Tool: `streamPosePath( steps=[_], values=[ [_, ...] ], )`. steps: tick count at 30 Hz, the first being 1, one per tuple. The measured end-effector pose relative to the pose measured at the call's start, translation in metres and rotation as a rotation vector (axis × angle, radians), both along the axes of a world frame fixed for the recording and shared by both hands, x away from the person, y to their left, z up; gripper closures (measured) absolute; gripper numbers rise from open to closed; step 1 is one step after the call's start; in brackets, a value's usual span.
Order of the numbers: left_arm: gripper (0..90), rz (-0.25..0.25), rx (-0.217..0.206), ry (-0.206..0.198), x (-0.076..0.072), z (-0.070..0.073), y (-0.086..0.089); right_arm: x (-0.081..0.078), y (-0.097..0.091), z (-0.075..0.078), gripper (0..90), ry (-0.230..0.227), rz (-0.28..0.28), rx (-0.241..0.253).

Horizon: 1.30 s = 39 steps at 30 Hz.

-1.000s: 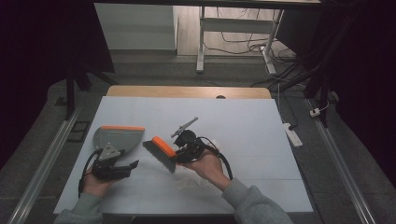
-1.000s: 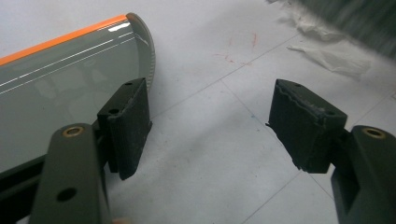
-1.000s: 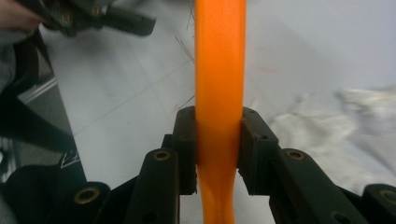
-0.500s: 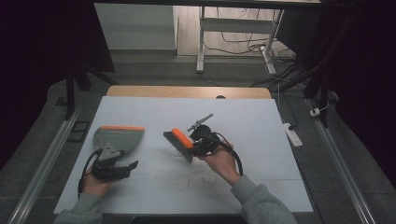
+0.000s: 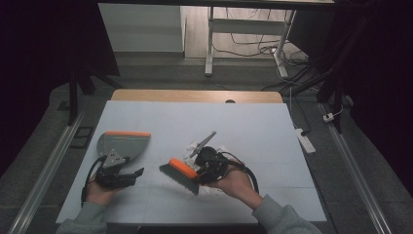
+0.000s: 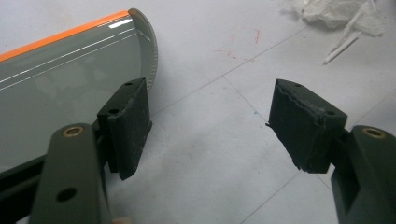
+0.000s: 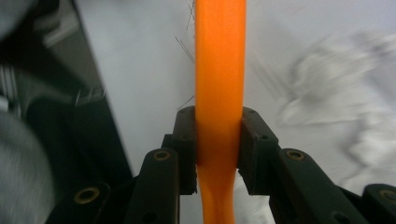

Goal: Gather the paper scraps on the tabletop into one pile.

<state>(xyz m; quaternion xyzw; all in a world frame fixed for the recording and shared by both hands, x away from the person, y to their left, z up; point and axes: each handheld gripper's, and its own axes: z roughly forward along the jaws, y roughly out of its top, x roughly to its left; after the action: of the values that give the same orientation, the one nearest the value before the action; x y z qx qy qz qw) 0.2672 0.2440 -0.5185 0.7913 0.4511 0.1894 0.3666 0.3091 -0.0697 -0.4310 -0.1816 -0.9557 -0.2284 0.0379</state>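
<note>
Sweeping looks like the job, judging by the layout: orange-backed brush (image 5: 181, 174) sits low over the desk (image 5: 253, 126), just left of the crumpled paper scraps (image 5: 195, 147), w/ dark bristles pointing down and toward the person. Brush handle (image 7: 219, 93) is clamped between the jaws of the right hand-held gripper (image 5: 207, 163); the right gripper view shows both pads pressed flat on the orange handle, which runs straight up the middle of that view.

Risks, as I judge them: grip is on a narrow, smooth handle, so a hard push on the bristles could twist the brush in the jaws or let it slide. Scraps are light and loose, so a fast stroke may scatter them off the line instead of moving them together. Grey dustpan (image 5: 122, 144) w/ orange lip lies well apart to the left, and nothing holds it; if debris gets pushed at it, the pan could skid back.

Left hand-held gripper (image 5: 118, 176) is near the pan's rear, jaws spread wide and empty; the left gripper view puts the pan's edge beside one jaw, not between them. Scraps show at the far top right of that view. Beyond the desk: floor, cables, a stand.
</note>
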Motion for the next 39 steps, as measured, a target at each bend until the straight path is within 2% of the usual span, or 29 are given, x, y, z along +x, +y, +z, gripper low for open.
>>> streamPosePath(
  steps=[5, 8, 9, 10, 12, 14, 17, 18, 21, 22, 23, 24, 30, 36, 38, 39],
  values=[
    [30.1, 0.003, -0.001, -0.001, 0.0, 0.0, 0.0, -0.011, 0.019, -0.016, 70.7, 0.036, 0.095, -0.073],
    [30.1, 0.004, 0.0, 0.001, 0.0, 0.0, 0.001, -0.012, 0.03, -0.021, 70.7, 0.028, 0.121, -0.11],
    [30.1, 0.004, 0.001, 0.001, 0.0, 0.0, 0.001, -0.009, 0.033, -0.022, 70.7, 0.009, 0.126, -0.12],
    [30.1, 0.003, 0.003, 0.002, 0.0, 0.0, 0.001, -0.007, 0.034, -0.022, 70.7, 0.011, 0.113, -0.127],
    [30.1, 0.002, 0.001, 0.0, 0.0, 0.0, 0.002, 0.005, 0.033, -0.023, 70.7, -0.015, 0.096, -0.143],
    [30.1, 0.005, -0.002, 0.001, -0.001, 0.0, 0.002, 0.016, 0.029, -0.023, 70.6, -0.02, 0.053, -0.153],
    [30.1, 0.005, -0.003, 0.0, -0.001, 0.0, 0.002, 0.033, 0.02, -0.021, 70.6, -0.068, -0.008, -0.17],
    [30.1, 0.003, -0.001, 0.0, -0.001, 0.0, 0.001, 0.038, 0.016, -0.019, 70.6, -0.071, -0.042, -0.168],
    [30.1, 0.001, 0.0, 0.002, 0.0, 0.0, 0.001, 0.047, 0.004, -0.013, 70.7, -0.13, -0.089, -0.168],
    [30.1, 0.003, -0.002, 0.003, 0.0, -0.001, 0.001, 0.048, 0.0, -0.009, 70.7, -0.133, -0.089, -0.159],
    [30.1, 0.003, -0.001, 0.004, 0.0, -0.001, 0.002, 0.048, -0.006, -0.002, 70.7, -0.123, -0.095, -0.116],
    [30.1, 0.004, -0.001, 0.004, 0.0, -0.001, 0.002, 0.046, -0.011, 0.004, 70.7, -0.123, -0.093, -0.096],
    [30.1, 0.001, 0.005, 0.003, 0.0, -0.001, 0.0, 0.033, -0.041, 0.032, 70.7, -0.162, -0.074, -0.054],
    [30.1, -0.002, 0.01, 0.005, 0.0, -0.001, -0.002, 0.026, -0.062, 0.028, 70.7, -0.181, -0.079, -0.052],
    [30.1, -0.002, 0.01, 0.004, 0.0, -0.001, -0.001, 0.023, -0.065, 0.024, 70.7, -0.159, -0.06, -0.04],
    [30.1, -0.001, 0.008, 0.005, 0.0, -0.001, -0.001, 0.02, -0.066, 0.022, 70.7, -0.143, -0.032, -0.04]
  ],
)
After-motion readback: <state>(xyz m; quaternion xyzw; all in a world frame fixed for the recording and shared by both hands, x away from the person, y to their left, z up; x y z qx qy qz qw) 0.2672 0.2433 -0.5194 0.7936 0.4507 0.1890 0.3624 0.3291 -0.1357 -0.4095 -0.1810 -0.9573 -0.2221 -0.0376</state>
